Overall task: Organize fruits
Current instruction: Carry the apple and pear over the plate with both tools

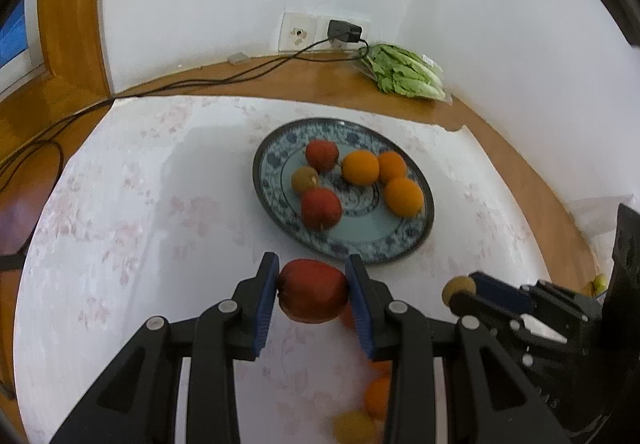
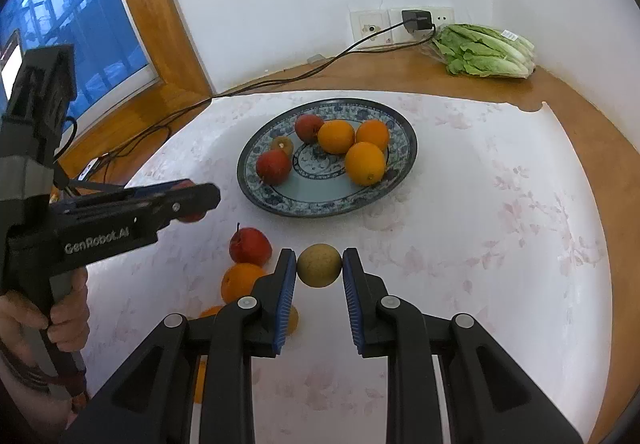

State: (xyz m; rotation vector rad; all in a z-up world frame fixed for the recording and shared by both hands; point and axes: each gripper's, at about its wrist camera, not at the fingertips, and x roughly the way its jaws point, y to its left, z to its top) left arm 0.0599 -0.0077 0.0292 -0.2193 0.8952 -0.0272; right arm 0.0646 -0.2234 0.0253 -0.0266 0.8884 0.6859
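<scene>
- The left gripper (image 1: 312,290) is clamped on a red apple (image 1: 313,291), its blue pads pressing both sides; the apple's lower edge is blurred where it meets the tablecloth (image 1: 120,211) behind.
- The right gripper (image 2: 319,267) grips a small brown-yellow round fruit (image 2: 319,265) between its pads; its kind is hard to tell, perhaps a kiwi or a small pear.
- The blue-patterned plate (image 2: 396,171) sits on the cloth ahead of both grippers, holding two red apples, three oranges (image 2: 365,163) and one small brown fruit (image 2: 282,145), partly hidden behind the nearer apple (image 2: 273,166).
- In the right wrist view, a loose red apple (image 2: 250,246) with a stem lies off the plate, touching an orange (image 2: 240,281) just nearer the camera.
- More orange fruit lies below, mostly hidden by the right gripper's left finger; how many cannot be told.
- In the left wrist view, the same loose fruit shows only as blurred orange and yellow patches behind the right finger.
- A hand (image 2: 66,314) holding the left gripper's handle is cut off at the frame edge.
- Bagged lettuce (image 2: 486,51) lies on the wooden ledge by the wall, beside a plugged-in charger (image 2: 418,21).
</scene>
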